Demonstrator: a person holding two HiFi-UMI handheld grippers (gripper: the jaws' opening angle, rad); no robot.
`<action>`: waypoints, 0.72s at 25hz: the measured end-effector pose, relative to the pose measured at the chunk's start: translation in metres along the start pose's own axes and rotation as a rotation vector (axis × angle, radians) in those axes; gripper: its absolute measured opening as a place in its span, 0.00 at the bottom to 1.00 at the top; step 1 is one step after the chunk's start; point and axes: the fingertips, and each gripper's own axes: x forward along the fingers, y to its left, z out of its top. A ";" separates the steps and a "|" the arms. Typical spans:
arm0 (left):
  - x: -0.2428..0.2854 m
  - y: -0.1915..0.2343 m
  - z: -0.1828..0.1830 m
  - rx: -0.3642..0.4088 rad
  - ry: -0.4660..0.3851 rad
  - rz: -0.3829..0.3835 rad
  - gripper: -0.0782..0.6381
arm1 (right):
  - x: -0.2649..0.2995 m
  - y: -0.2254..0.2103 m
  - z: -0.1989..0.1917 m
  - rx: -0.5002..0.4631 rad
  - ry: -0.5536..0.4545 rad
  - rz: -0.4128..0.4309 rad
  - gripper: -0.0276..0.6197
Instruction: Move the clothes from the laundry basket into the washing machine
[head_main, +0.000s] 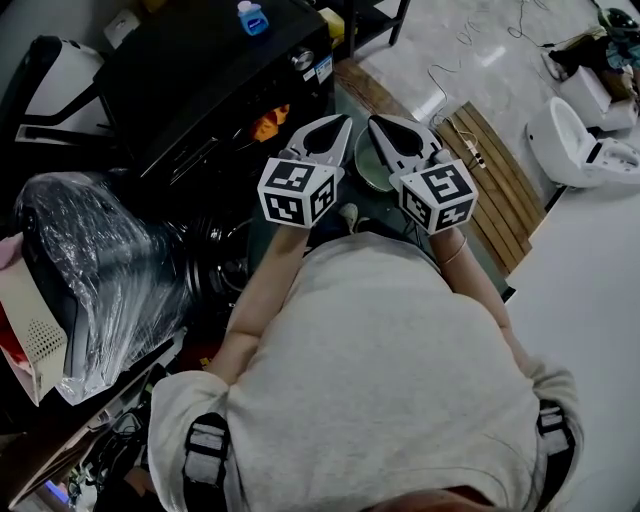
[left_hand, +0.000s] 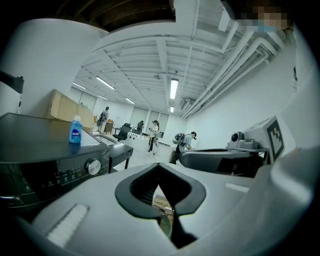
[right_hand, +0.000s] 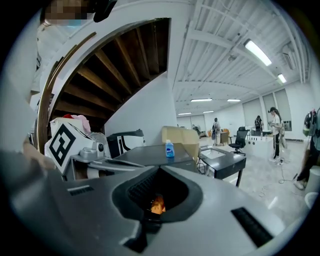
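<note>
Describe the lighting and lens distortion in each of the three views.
Head view: dim overall, the black washing machine nearly lost in shadow, glints on the plastic wrap, the pale floor brightest. Left gripper view: strong fisheye bends the ceiling beams; the ceiling light glares. Right gripper view: dark corners, and the stair underside sits in shadow.

Head view: aimed steeply down from above the shoulders.
Gripper views: pointed nearly level, set close behind the jaws.
Shared: blue bottle (head_main: 252, 17) on the washing machine (head_main: 200, 80) is seen in all three.
</note>
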 end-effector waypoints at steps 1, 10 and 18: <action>0.000 0.001 0.000 0.000 0.001 0.002 0.12 | 0.000 0.000 0.000 0.001 -0.001 0.002 0.05; 0.006 0.005 -0.006 -0.044 0.027 -0.008 0.12 | 0.004 -0.002 -0.006 0.021 0.021 0.013 0.05; 0.012 0.008 -0.010 -0.052 0.049 -0.008 0.12 | 0.006 -0.013 -0.015 0.026 0.050 -0.005 0.05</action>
